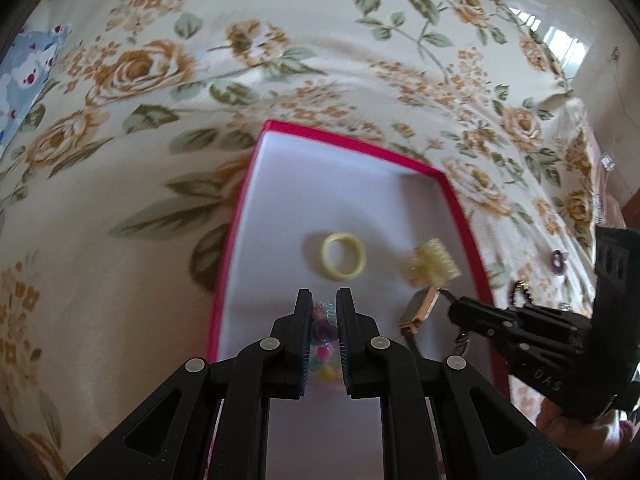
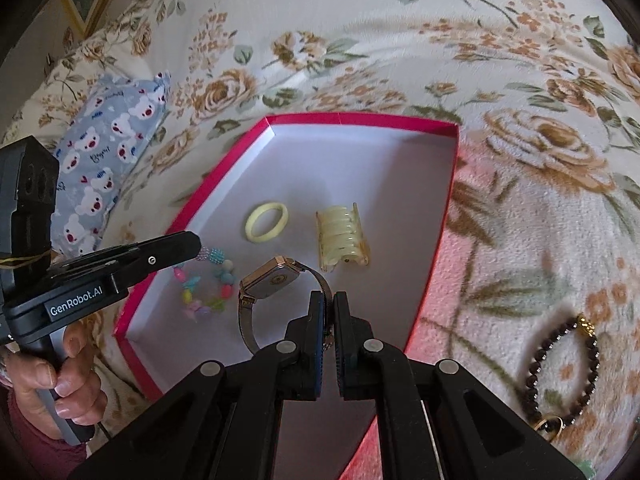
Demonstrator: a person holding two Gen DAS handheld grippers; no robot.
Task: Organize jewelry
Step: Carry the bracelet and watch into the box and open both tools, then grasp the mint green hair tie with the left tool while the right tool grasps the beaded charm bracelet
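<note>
Left claw, seen from its own camera, is clamped on the colourful bead bracelet, the pads nearly together with beads showing between them, low over the white floor of the red-rimmed box. My guess is it is setting the bracelet down inside. At one o'clock from the tips lies the yellow ring; further round, towards two o'clock, the pale hair claw clip. At three o'clock the right claw reaches in with the gold watch at its tip.

From the right-hand camera, the right claw pinches the watch's mesh strap, the square case hanging at eleven o'clock just above the box floor, probably so it can be laid flat. The left claw comes in at nine o'clock. Outside the box, at four o'clock on the flowered bedspread, a dark beaded bracelet waits unsorted.
</note>
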